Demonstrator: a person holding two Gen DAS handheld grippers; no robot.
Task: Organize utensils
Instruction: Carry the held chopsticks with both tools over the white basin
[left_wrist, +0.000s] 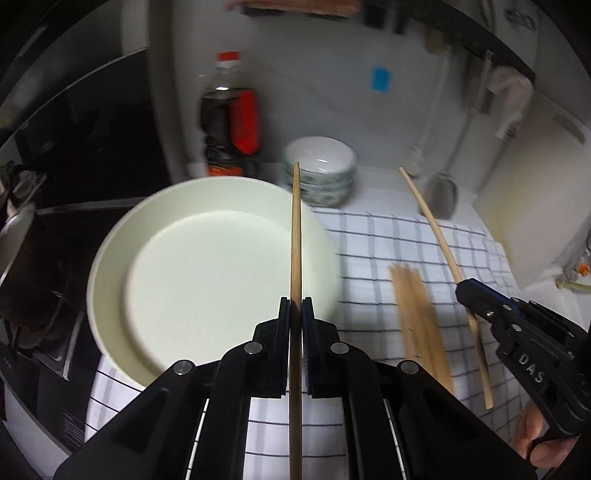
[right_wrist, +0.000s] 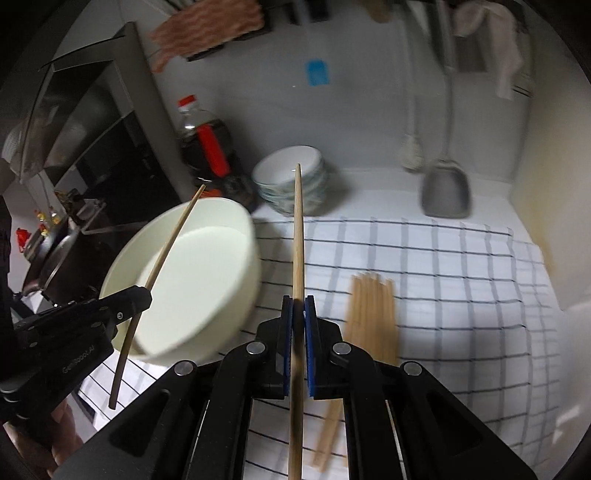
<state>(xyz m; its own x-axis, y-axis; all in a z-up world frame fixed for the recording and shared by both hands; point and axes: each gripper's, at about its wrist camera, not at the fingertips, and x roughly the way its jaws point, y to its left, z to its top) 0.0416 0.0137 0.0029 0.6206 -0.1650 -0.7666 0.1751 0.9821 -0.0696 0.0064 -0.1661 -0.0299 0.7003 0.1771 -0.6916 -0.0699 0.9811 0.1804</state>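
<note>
Both jaws pinch one slim, pale wooden chopstick (left_wrist: 295, 236) each, blurred.

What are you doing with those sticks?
A person holds a gripper in each hand. The left gripper is shut on one wooden chopstick, and the right gripper is shut on another wooden chopstick. More chopsticks lie in a bundle on the checked white cloth, beside a big empty white round bowl.
</note>
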